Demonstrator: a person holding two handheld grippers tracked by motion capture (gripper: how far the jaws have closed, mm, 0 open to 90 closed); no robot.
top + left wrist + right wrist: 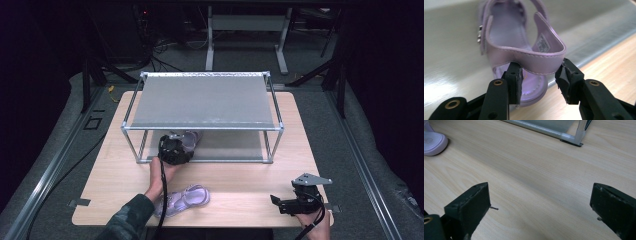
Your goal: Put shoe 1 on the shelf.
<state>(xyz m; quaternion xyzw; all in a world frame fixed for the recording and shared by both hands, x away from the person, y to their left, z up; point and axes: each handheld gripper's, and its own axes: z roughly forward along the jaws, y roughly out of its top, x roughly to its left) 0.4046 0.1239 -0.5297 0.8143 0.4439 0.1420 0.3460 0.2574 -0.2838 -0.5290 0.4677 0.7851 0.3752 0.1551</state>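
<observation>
Standing at the centre of the high view, a two-tier metal rack [202,100] with grey shelves is seen on the wooden table [250,185], its front rail crossing the middle of the frame. On the lower shelf, at centre left, a lilac sandal [186,140] is placed, partly hidden by the left gripper [174,150] in front of it. A second lilac sandal [186,199] lies on the bare tabletop at lower centre, just beside a camouflage sleeve [127,220].

In the left gripper view the heel strap of the shelf sandal [524,53] is seen between the jaws of the left gripper [539,77], which are parted a little; whether the pads press the strap cannot be told. A small label inside the strap is shown here too.

The right gripper [286,202] is held at the lower right of the high view, over the table's front edge. In its own view the right gripper [540,205] has its jaws spread wide with nothing between them; the toe of the loose sandal [434,142] appears at upper left, and a rack foot [571,137] at upper right.
</observation>
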